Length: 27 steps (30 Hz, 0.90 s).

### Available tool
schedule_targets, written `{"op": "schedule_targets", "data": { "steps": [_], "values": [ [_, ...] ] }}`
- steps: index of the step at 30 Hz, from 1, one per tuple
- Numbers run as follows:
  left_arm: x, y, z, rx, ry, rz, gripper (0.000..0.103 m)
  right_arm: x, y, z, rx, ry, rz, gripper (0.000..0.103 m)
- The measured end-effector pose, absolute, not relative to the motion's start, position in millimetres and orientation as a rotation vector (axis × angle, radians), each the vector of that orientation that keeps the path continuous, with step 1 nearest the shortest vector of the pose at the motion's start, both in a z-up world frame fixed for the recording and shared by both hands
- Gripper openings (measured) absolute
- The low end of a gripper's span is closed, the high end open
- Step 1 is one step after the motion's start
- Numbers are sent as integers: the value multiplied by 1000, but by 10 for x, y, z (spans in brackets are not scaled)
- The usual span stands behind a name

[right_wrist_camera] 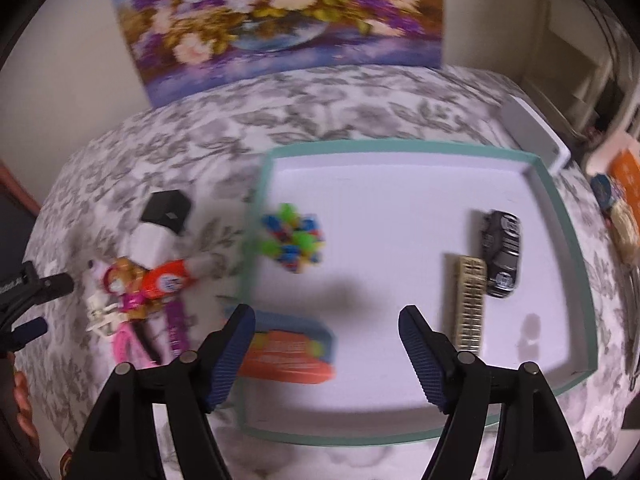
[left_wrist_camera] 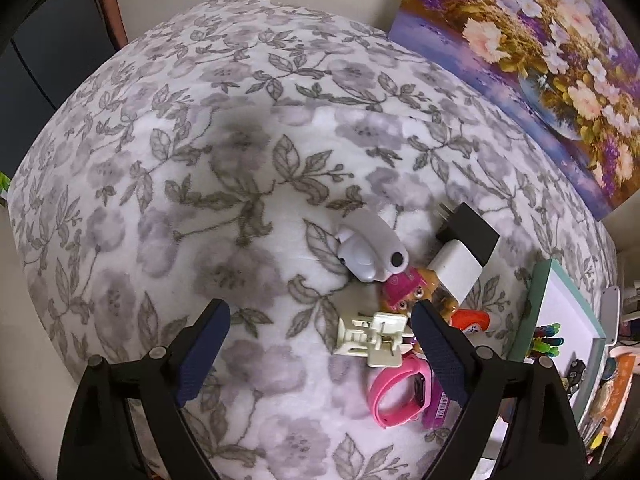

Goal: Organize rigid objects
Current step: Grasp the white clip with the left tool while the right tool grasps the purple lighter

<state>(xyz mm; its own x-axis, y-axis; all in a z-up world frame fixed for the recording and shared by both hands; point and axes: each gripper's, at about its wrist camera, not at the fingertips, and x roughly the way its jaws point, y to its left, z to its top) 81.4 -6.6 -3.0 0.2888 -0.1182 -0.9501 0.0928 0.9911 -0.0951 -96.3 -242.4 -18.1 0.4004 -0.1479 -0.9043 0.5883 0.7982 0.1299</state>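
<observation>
A heap of small things lies on the floral blanket (left_wrist_camera: 240, 140): a white gadget (left_wrist_camera: 370, 254), a black charger (left_wrist_camera: 468, 228), a white charger (left_wrist_camera: 458, 270), a pink toy dog (left_wrist_camera: 404, 290), a cream plastic part (left_wrist_camera: 372, 338), a pink watch (left_wrist_camera: 400, 396) and an orange glue bottle (left_wrist_camera: 472, 320). My left gripper (left_wrist_camera: 320, 312) is open just left of the heap, its right finger over the toy dog's edge, holding nothing. My right gripper (right_wrist_camera: 326, 316) hangs open and empty over the teal-rimmed tray (right_wrist_camera: 400, 146), which holds a colourful bundle (right_wrist_camera: 294, 240), a black toy car (right_wrist_camera: 502, 254), a beige bar (right_wrist_camera: 470, 304) and an orange-blue box (right_wrist_camera: 292, 350).
A flower painting (right_wrist_camera: 280, 20) leans on the wall behind the blanket. A white flat device (right_wrist_camera: 536, 132) lies by the tray's far right corner. Books and clutter (right_wrist_camera: 620, 200) crowd the right side. Part of a hand (right_wrist_camera: 22, 400) shows at the left edge.
</observation>
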Motion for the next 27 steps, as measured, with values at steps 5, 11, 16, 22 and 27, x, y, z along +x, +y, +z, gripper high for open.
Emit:
{"op": "schedule_targets", "data": {
  "steps": [5, 11, 16, 22, 27],
  "values": [
    [857, 43, -50, -25, 1273, -146, 92, -782, -2102, -118, 420, 1061, -403, 77],
    [914, 143, -129, -49, 1318, -152, 92, -585, -1787, -111, 405, 1069, -334, 77],
    [943, 195, -163, -83, 1346, -155, 92, -446, -1543, -155, 346, 1088, -295, 77],
    [946, 158, -184, -103, 1369, -174, 92, -315, -1368, -235, 303, 1121, -250, 63],
    [941, 81, -242, -112, 1401, -210, 92, -260, -1367, -395, 309, 1167, -249, 48]
  ]
}}
